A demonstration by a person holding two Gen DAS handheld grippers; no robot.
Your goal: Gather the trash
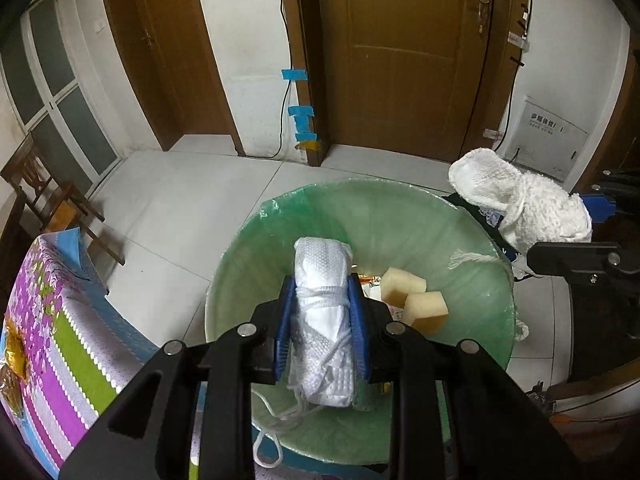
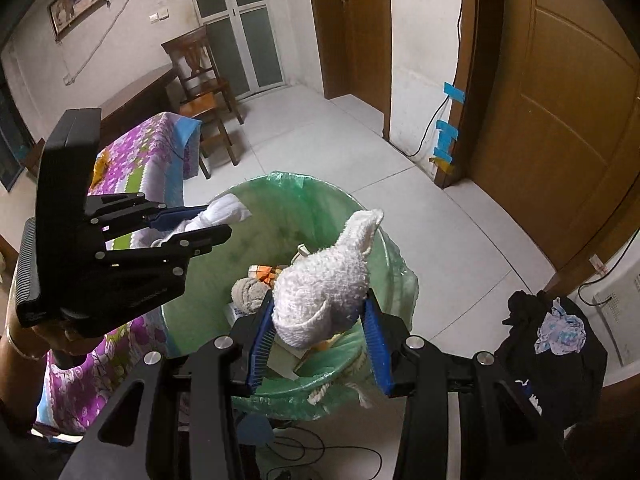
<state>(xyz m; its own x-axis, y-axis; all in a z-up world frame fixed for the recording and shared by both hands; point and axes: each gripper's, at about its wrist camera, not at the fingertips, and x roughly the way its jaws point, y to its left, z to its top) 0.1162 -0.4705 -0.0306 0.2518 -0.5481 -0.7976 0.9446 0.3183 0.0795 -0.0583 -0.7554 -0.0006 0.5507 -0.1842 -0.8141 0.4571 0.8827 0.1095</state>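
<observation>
My left tool [image 1: 322, 312] was clenched on a rolled white face mask [image 1: 324, 320], the blue pads pressing its two long sides, and my right tool [image 2: 320, 332] was clenched the same way on a fluffy white sock [image 2: 326, 280]. What the coming drop turned on was that both bundles hung directly over the open mouth of the green-lined bin [image 1: 400, 216], not beside it: in the left wrist view the mask sat over the middle of the liner, with two pale sponge blocks [image 1: 416, 296] lying in the bin just to its right, and in the right wrist view the sock sat above a grey rolled cloth [image 2: 248, 294] and orange wrappers [image 2: 266, 272] already inside. The mask's long axis ran along my left tool's fingers, its rounded end pointing ahead and down into the bin, its ear loops dangling from the near end. The sock's long axis also ran away from my right tool, its toe tipped up toward the bin's far rim. The left tool came in from the side of the flowered desk [image 2: 152, 140], whose corner stood just beside the bin, the right tool from the opposite side, near a dark bundle [image 2: 552, 344] on the floor. I judged neither tool nearer; each needed only to let go.
</observation>
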